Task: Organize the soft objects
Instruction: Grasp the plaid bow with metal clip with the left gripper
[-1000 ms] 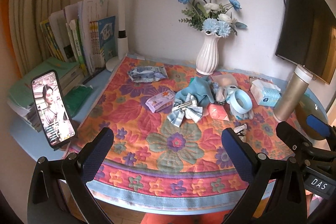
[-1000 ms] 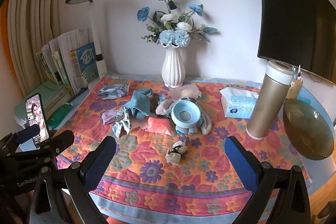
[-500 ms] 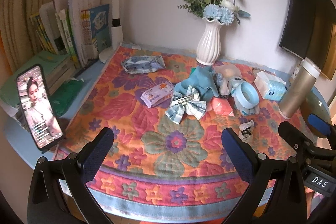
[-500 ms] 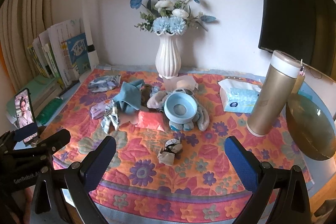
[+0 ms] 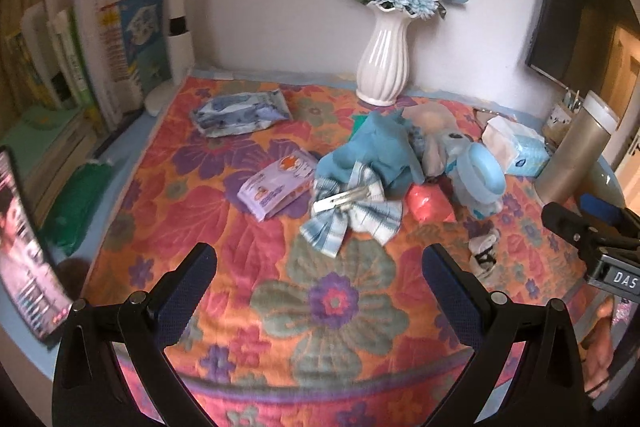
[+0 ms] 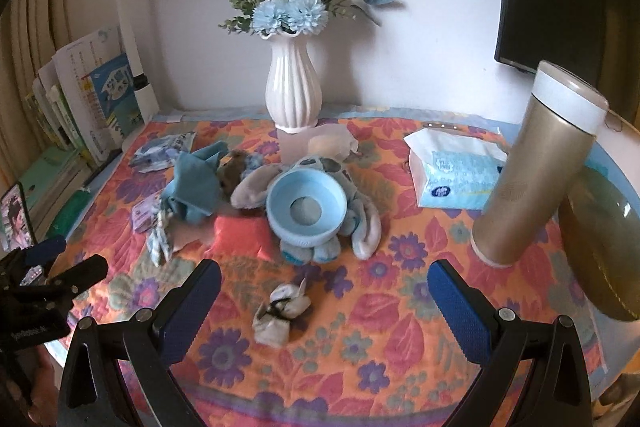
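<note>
Soft things lie heaped mid-table on a flowered quilt: a teal cloth (image 5: 376, 151) (image 6: 198, 183), a checked bow with a metal clip (image 5: 350, 211), a coral pouch (image 5: 426, 201) (image 6: 240, 237), a spotted blue plush (image 6: 340, 175) under a blue bowl-like ring (image 5: 482, 177) (image 6: 306, 205). A small white-and-black rolled sock (image 6: 282, 311) (image 5: 484, 251) lies apart, nearer me. My left gripper (image 5: 320, 287) is open above the quilt, short of the bow. My right gripper (image 6: 324, 291) is open, with the sock just beyond and between its fingers. Neither holds anything.
A white vase of blue flowers (image 6: 294, 87) stands at the back. A gold flask (image 6: 536, 171), a tissue pack (image 6: 456, 171) and a dark dish (image 6: 600, 247) are right. Two wipe packs (image 5: 242, 113) (image 5: 278, 187), books (image 5: 100, 39), a lamp pole and a phone (image 5: 24, 255) are left.
Both grippers have moved forward and lower toward the table; the heap and the sock appear larger and closer. Nothing was grasped, and both stayed open.
</note>
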Demonstrator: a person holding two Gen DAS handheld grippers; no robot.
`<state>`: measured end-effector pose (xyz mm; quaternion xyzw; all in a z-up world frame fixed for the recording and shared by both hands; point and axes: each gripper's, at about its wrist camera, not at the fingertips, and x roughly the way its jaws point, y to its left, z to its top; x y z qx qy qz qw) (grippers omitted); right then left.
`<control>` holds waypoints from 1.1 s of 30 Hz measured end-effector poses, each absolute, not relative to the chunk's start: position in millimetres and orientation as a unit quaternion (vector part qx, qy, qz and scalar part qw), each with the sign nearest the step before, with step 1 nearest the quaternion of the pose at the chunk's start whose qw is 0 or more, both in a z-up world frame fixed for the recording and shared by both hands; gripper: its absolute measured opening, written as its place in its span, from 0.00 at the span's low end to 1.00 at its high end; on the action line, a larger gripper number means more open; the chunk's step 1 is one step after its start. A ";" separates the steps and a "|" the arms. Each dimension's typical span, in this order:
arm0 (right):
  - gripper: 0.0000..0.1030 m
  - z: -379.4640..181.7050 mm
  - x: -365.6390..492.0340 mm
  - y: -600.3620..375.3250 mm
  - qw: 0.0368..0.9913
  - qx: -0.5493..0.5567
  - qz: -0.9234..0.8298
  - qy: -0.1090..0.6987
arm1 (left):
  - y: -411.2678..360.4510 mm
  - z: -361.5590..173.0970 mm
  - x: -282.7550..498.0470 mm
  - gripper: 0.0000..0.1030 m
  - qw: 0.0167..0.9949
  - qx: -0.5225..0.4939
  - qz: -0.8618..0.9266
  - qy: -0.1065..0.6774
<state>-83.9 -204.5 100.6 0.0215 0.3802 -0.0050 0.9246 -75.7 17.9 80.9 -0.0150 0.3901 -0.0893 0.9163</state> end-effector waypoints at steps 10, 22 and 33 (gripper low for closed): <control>1.00 93.0 -65.6 -191.8 0.922 -0.014 -0.008 0.388 | 5.9 78.4 -58.9 0.99 0.915 0.000 -0.093 0.393; 1.00 87.2 -59.1 -191.2 0.917 -0.012 0.000 0.399 | 3.7 73.3 -54.5 0.99 0.912 0.005 -0.089 0.399; 1.00 74.3 -44.0 -216.2 0.906 0.043 0.036 0.420 | 13.9 44.3 -34.7 0.99 0.872 -0.062 -0.172 0.453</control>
